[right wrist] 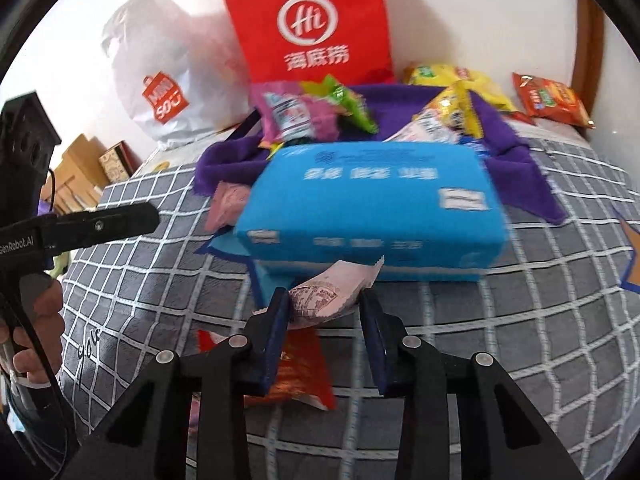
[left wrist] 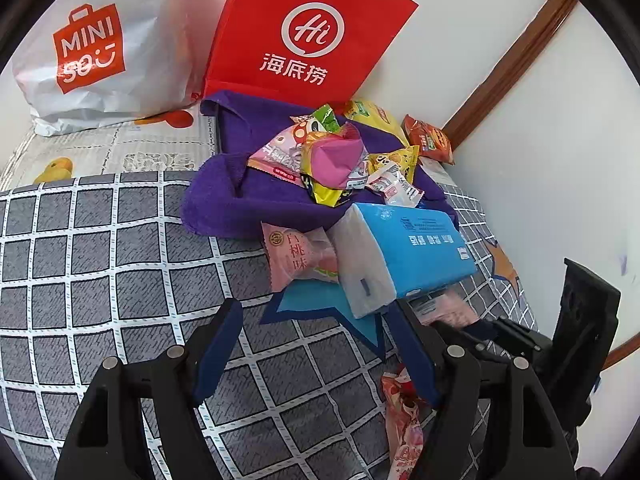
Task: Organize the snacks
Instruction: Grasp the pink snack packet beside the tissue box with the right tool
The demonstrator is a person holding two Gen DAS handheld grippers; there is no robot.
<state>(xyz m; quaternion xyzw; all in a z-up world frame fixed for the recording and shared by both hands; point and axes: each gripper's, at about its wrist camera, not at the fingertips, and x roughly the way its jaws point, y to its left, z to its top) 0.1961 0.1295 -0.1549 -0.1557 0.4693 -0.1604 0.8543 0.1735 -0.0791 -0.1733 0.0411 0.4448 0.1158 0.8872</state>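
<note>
Snacks everywhere on this bed (left wrist: pixel 100 248), which has a grey checked sheet with blue stars on it. Most of the pile sits in a purple cloth basket (left wrist: pixel 224 204) near the wall: a pink wrapper (left wrist: pixel 276 158), a magenta pack (left wrist: pixel 338 158), green and yellow ones too. A yellow chip bag (right wrist: pixel 460 80) and an orange-red snack bag (right wrist: pixel 550 98) lie behind the basket, outside it. A blue tissue pack (left wrist: pixel 404 252) leans against the basket's front edge, and a pink peach-flavour sachet (left wrist: pixel 300 258) lies just beside it, touching the basket rim.

The right tool (right wrist: pixel 324 312) has its fingers drawn in close on a pale pink printed sachet (right wrist: pixel 328 296), pinching it right in front of the tissue pack. From the left wrist view that same sachet peeks out under the tissue pack. A red wrapper (right wrist: pixel 296 368) lies on the sheet beneath the right tool.

The left tool (left wrist: pixel 316 344) is spread with nothing between its fingers, hanging over the sheet near a blue star. A pink strawberry-print wrapper (left wrist: pixel 404 420) lies by its right finger.

At the back, a red Haidilao paper bag (left wrist: pixel 308 32) and a white Miniso bag (left wrist: pixel 100 48) stand against the wall. A hand (right wrist: pixel 36 320) on the left tool's handle shows at the edge of the right wrist view.
</note>
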